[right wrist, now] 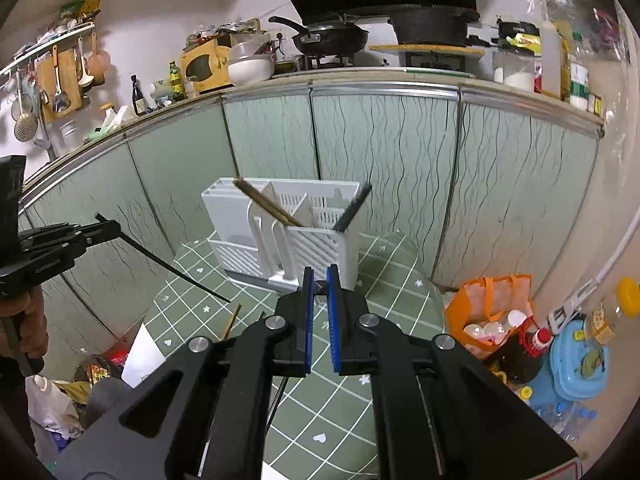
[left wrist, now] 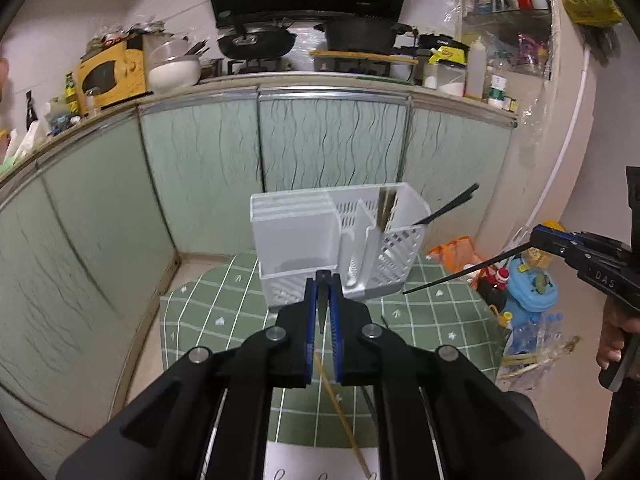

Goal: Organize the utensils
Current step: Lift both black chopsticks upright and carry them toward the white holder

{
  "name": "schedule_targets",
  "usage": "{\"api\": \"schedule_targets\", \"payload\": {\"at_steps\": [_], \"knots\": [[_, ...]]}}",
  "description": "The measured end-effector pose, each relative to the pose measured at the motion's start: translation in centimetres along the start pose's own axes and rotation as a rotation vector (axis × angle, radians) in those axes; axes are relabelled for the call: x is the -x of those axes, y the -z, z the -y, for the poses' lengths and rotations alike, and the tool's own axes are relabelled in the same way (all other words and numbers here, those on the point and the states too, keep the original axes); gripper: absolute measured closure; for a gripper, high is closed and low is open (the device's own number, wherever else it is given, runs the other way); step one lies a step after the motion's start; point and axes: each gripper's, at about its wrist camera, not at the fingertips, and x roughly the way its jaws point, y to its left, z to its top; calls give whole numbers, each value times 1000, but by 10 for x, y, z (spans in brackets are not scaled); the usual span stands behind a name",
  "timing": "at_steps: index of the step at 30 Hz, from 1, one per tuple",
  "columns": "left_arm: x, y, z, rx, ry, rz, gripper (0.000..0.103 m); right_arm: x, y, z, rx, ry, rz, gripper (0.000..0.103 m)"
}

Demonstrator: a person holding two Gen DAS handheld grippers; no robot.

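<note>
Green checked table [left wrist: 224,312] before pale kitchen cabinets [left wrist: 200,168]. My left claw [left wrist: 323,280] grips a black chopstick [right wrist: 176,270]; my right claw [right wrist: 320,276] grips another [left wrist: 460,274]. The white utensil rack [left wrist: 320,240] stands just beyond both tips.

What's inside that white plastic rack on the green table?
The white rack holds brown chopsticks leaning in a middle slot and black chopsticks sticking out of the end basket. Its walls hide their lower ends, and the solid-fronted section beside them cannot be seen into.
</note>
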Motion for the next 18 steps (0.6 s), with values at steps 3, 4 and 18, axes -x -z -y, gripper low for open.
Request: {"api": "schedule_targets", "payload": {"at_steps": [3, 4, 18], "knots": [[3, -15, 6, -19, 24, 6, 95, 7, -16, 0, 11, -17, 3, 97], [5, -21, 8, -25, 35, 9, 95, 10, -21, 1, 13, -21, 6, 97], [14, -89, 23, -42, 139, 46, 95, 32, -96, 12, 51, -59, 20, 97]]}}
